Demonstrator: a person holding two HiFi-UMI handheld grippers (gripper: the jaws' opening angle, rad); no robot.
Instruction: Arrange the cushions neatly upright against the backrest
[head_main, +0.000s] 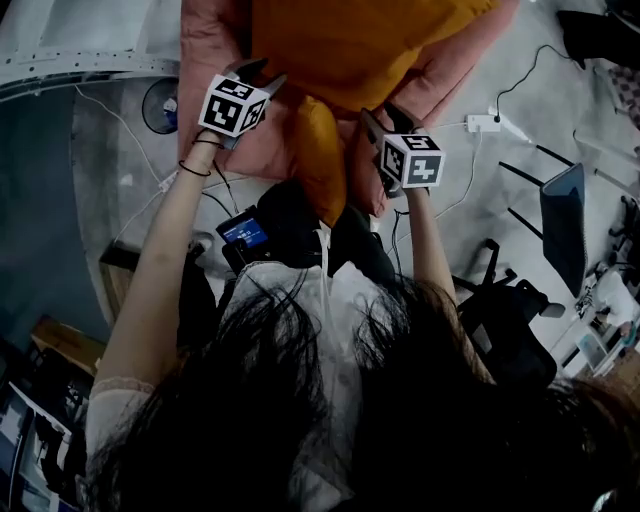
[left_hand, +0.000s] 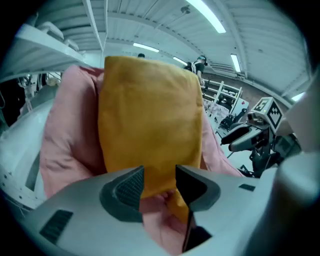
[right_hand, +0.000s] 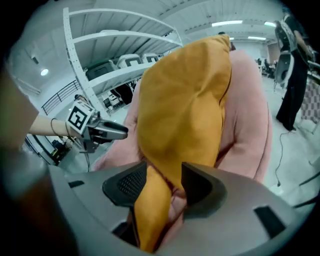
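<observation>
- Left tongs (left_hand: 160, 182) stand released: the two jaws are apart, and the bottom edge of the orange cushion (left_hand: 150, 120) sits in the gap without either pad pressing on it.
- Right tongs (right_hand: 165, 182) are released too, jaws apart, with a hanging orange corner of the cushion between them and pink fabric just behind it.
- Seen from the head view, both bare forearms reach forward side by side, the left one longer in view with a dark band on the wrist (head_main: 195, 168). Each gripper tilts downward at the cushion's lower edge, one at each bottom corner.
- Each gripper's marker cube faces up, left (head_main: 233, 105) and right (head_main: 412, 160).
- Upright and leaning back, the orange cushion rests against the pink padded seat (left_hand: 70, 125), which wraps round it on both sides.
- Between the two grippers an orange lobe (head_main: 315, 155) bulges forward; I cannot tell whether it belongs to the same cushion.
- On the floor to the right lie a white power strip (head_main: 483, 123) with cables, and a dark office chair (head_main: 505, 320) stands nearer the person.
- White shelving (right_hand: 100, 55) rises behind the seat in the right gripper view.
- A small blue-lit screen (head_main: 245, 232) shows near the person's chest.
</observation>
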